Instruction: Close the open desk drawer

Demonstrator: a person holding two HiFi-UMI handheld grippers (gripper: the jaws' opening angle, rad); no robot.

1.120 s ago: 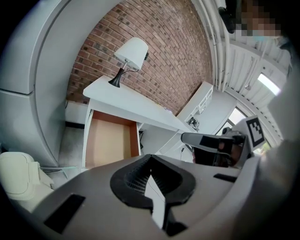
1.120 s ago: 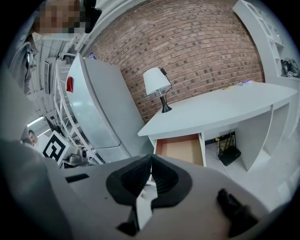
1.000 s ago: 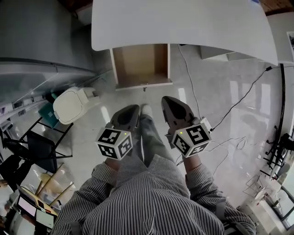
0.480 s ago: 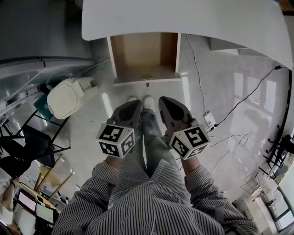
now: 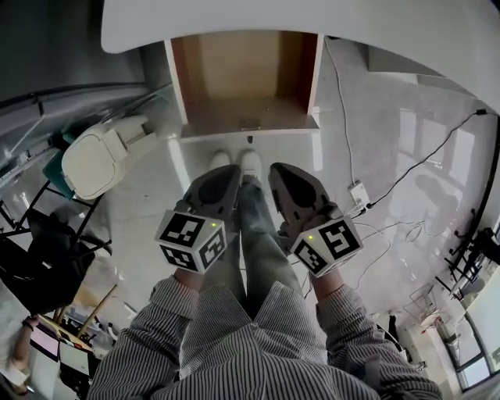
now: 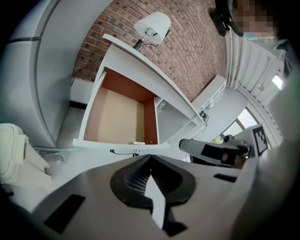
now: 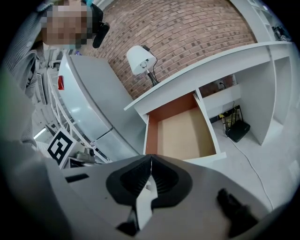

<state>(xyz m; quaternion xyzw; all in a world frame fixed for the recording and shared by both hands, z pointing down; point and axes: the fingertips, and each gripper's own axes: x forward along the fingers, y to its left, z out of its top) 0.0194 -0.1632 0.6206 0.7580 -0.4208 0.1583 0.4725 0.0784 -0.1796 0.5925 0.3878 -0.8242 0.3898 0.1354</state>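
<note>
The drawer (image 5: 244,78) juts from under the table (image 5: 312,19), its length and front panel pointing at the person. The left hand-held gripper (image 5: 225,176) and right hand-held gripper (image 5: 283,173) hang near it, jaws together on nothing.

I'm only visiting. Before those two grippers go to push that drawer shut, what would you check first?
1. Drawer open: ok, it stands pulled out from under the desk.
2. Nothing sticking out of it: ok, it looks empty.
3. Left gripper free: ok, jaws together, holding nothing.
4. Right gripper free: ok, likewise.
5. Contact with the drawer front: not ok, both grippers are short of it.
6. Floor cable out of the way: ok, it lies off to the right.
</note>
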